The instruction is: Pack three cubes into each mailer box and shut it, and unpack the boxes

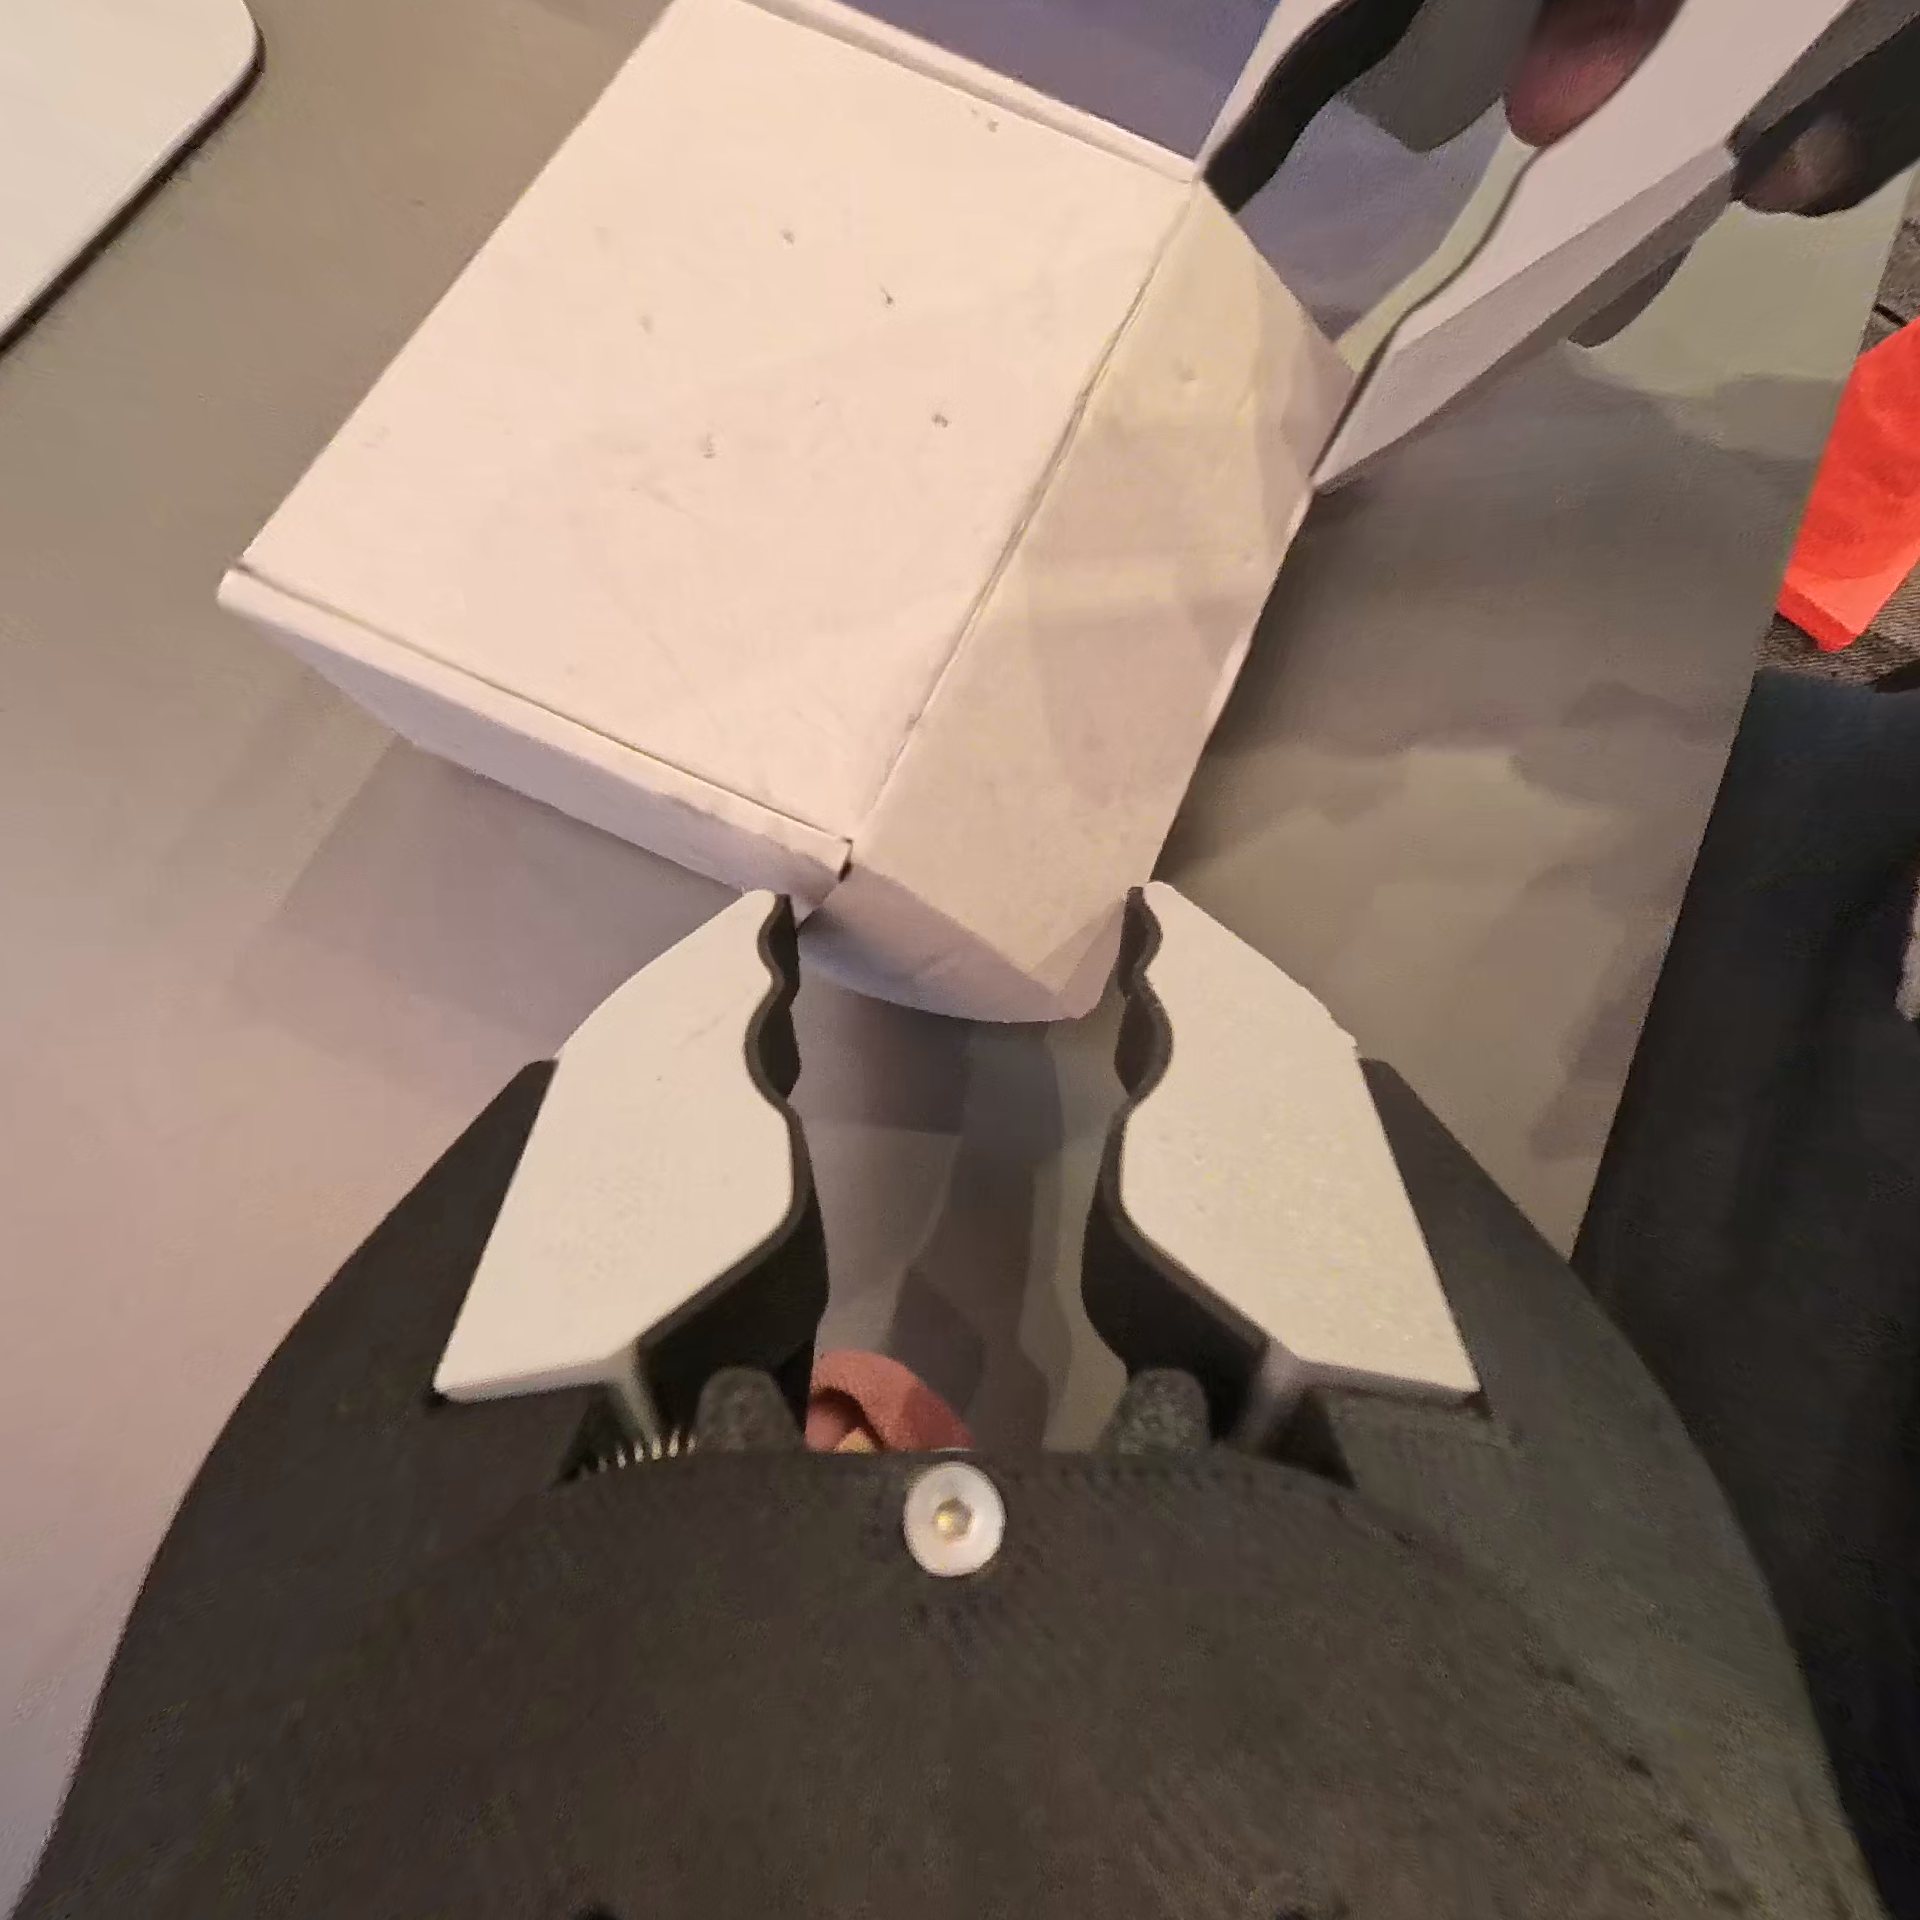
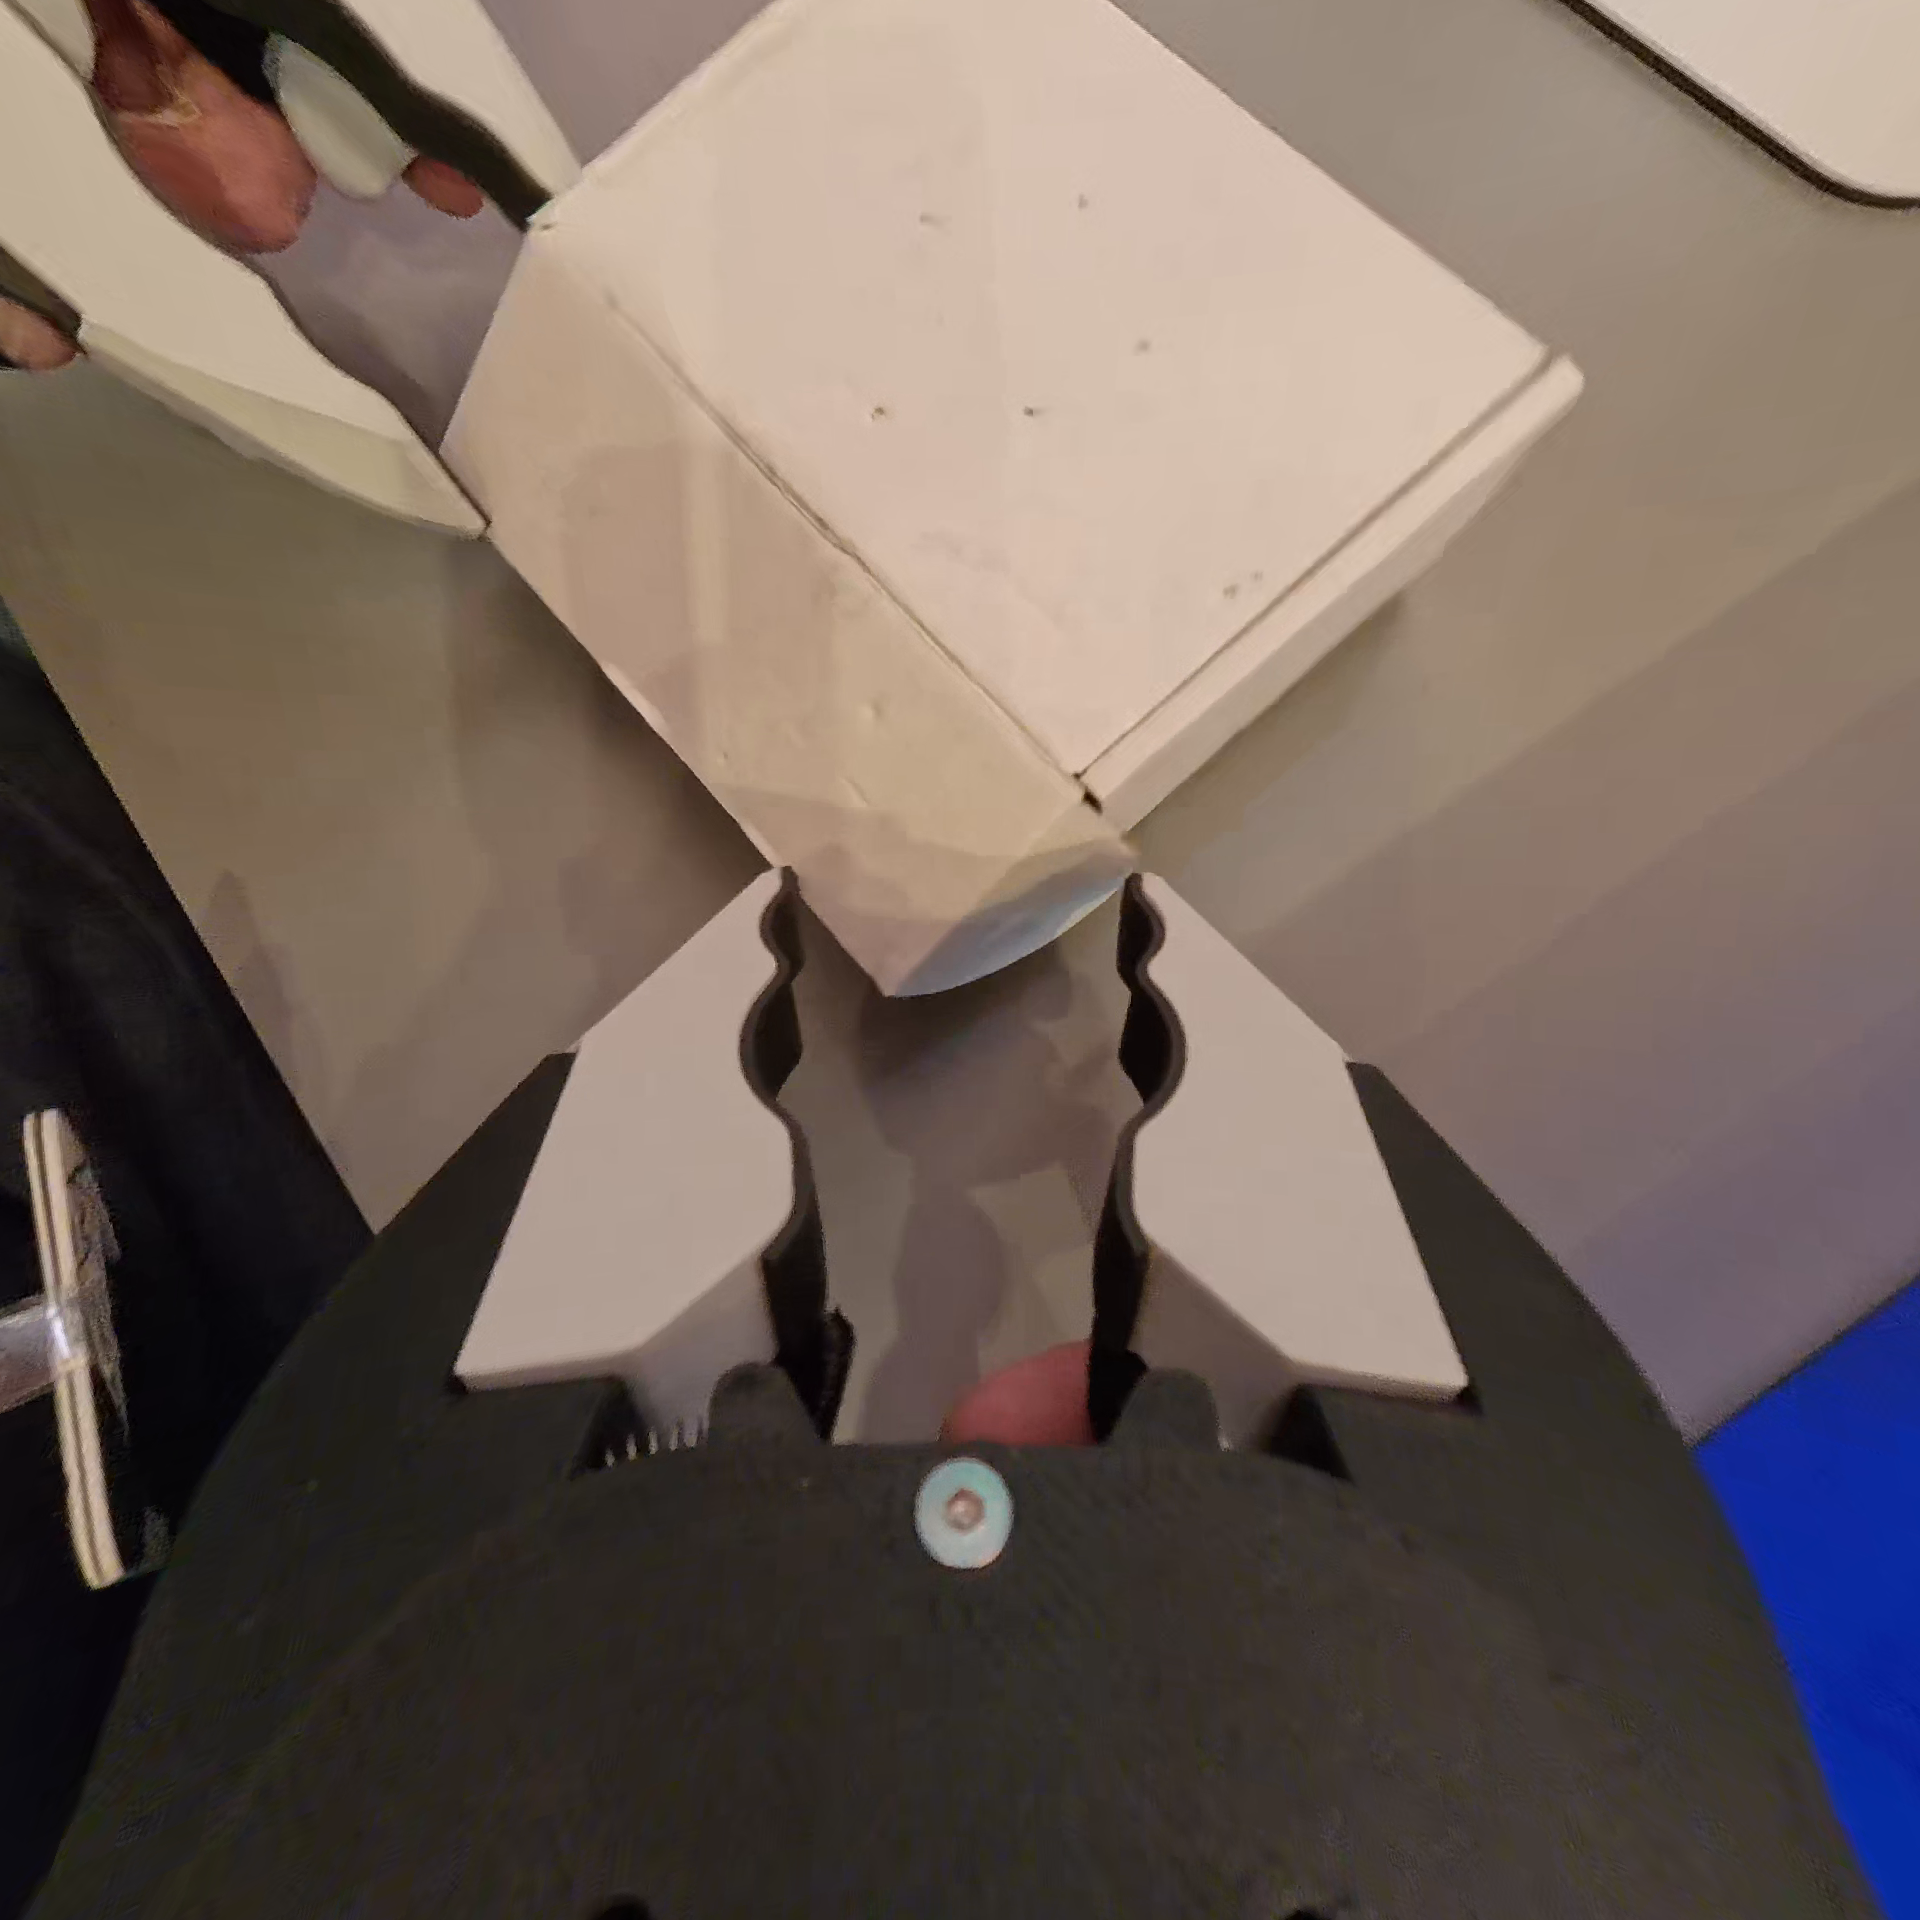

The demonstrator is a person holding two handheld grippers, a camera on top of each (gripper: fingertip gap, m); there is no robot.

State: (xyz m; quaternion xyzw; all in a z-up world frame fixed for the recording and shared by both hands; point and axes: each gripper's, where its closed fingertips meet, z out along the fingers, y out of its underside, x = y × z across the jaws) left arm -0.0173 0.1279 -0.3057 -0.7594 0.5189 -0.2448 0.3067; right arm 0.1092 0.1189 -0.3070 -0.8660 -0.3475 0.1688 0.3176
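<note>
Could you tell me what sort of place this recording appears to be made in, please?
Probably an indoor desk or workbench for a packing exercise: a plain grey tabletop, a shut white mailer box on it, and an orange cube at its edge.

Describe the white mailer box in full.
The white mailer box looks like matte cardboard, scuffed with small dark specks. Its lid is shut, seams showing along the edges. It rests on the grey table, turned corner-on to both cameras. The left gripper and right gripper each straddle a front corner with jaws open.
</note>
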